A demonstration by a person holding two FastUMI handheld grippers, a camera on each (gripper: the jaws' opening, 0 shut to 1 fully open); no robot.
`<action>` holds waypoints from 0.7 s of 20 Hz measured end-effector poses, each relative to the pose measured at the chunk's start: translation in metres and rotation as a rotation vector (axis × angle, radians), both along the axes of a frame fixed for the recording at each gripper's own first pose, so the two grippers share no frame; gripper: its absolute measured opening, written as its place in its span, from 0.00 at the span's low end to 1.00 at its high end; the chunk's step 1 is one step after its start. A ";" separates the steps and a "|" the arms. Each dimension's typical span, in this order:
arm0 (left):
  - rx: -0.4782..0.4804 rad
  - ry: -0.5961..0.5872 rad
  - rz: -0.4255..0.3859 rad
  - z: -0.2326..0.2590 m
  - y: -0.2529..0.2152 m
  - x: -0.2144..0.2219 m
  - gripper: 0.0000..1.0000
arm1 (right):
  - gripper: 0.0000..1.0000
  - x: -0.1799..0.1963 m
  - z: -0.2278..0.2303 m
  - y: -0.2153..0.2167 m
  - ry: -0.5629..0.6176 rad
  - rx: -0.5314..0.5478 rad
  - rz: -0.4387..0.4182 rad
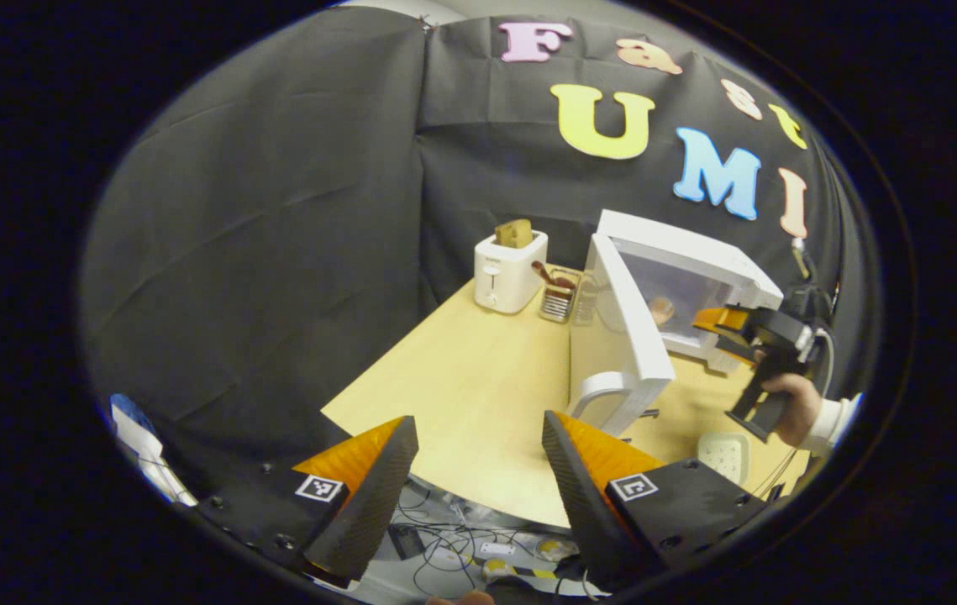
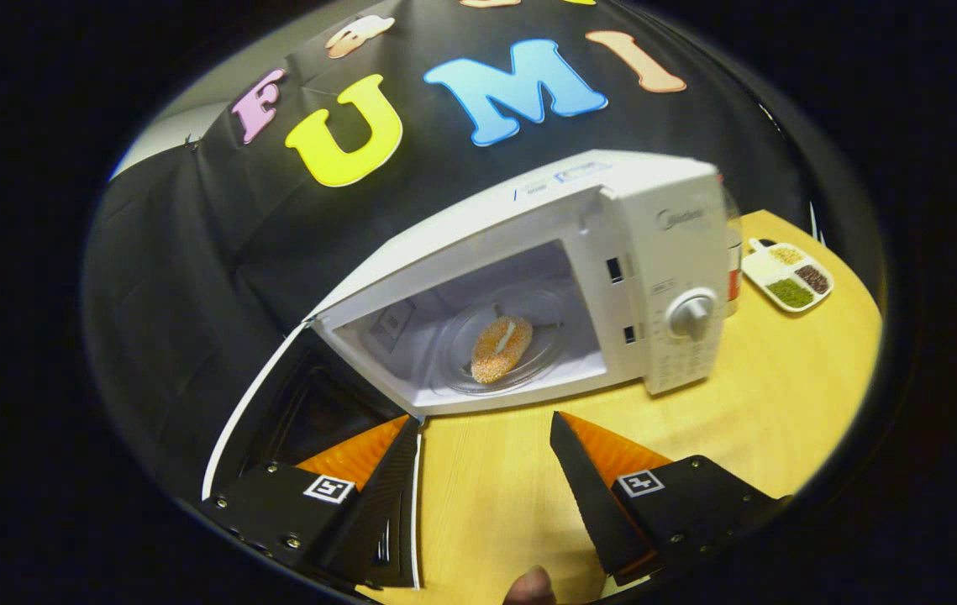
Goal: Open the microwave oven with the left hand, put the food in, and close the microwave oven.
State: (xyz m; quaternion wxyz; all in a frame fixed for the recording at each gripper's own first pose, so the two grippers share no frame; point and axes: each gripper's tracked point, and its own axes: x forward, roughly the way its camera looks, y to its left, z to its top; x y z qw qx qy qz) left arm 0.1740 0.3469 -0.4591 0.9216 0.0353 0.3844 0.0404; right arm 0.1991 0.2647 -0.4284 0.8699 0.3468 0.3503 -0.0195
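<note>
In the left gripper view, my left gripper (image 1: 474,470) sits at six o'clock with its fingers spread wide and nothing between them, held over the near edge of the wooden table (image 1: 461,395). A white toaster (image 1: 509,270) stands near the centre toward twelve o'clock, with a slice of bread (image 1: 514,233) upright in its slot. Just beside it, toward one o'clock, is a small wire rack (image 1: 560,296) with brown-handled utensils. At three o'clock the microwave (image 1: 688,277) stands with its door (image 1: 625,336) swung fully open toward me, its curved handle (image 1: 600,395) at the door's lower edge. My right gripper (image 1: 726,323), held in my hand (image 1: 789,403), is just in front of the open cavity. A small white tray (image 1: 723,455) lies on the table at four o'clock.

In the right gripper view, the open door (image 2: 310,437) hangs at eight o'clock. My right gripper (image 2: 486,479) at six o'clock has its fingers spread apart and empty, apart from the oven's front sill. The food (image 2: 501,349), an oval orange-speckled piece, rests on the glass turntable (image 2: 453,353) inside the cavity, near the centre. The control dial (image 2: 691,315) is at three o'clock. A white divided dish (image 2: 787,274) with green, brown and yellow fillings lies beyond, at two o'clock.
</note>
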 end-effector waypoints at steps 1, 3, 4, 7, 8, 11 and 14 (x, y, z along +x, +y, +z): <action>-0.009 -0.008 -0.031 -0.012 0.003 0.015 0.99 | 0.98 -0.022 0.016 -0.002 -0.011 -0.004 0.001; -0.059 0.025 -0.070 -0.043 0.000 0.029 0.97 | 0.97 -0.072 0.028 -0.007 0.023 -0.035 0.027; -0.105 0.046 -0.080 -0.062 -0.004 0.033 0.96 | 0.98 -0.098 0.036 -0.009 0.050 -0.054 0.041; -0.230 0.096 -0.102 -0.102 -0.021 0.045 0.94 | 0.98 -0.153 0.065 -0.027 0.074 -0.114 0.016; -0.240 0.102 -0.114 -0.110 -0.024 0.051 1.00 | 0.98 -0.168 0.073 -0.031 0.076 -0.137 0.003; -0.242 0.094 -0.167 -0.110 -0.039 0.064 0.93 | 0.98 -0.195 0.089 -0.042 0.088 -0.181 -0.008; -0.237 0.085 -0.204 -0.103 -0.054 0.065 0.96 | 0.98 -0.206 0.105 -0.049 0.075 -0.191 -0.028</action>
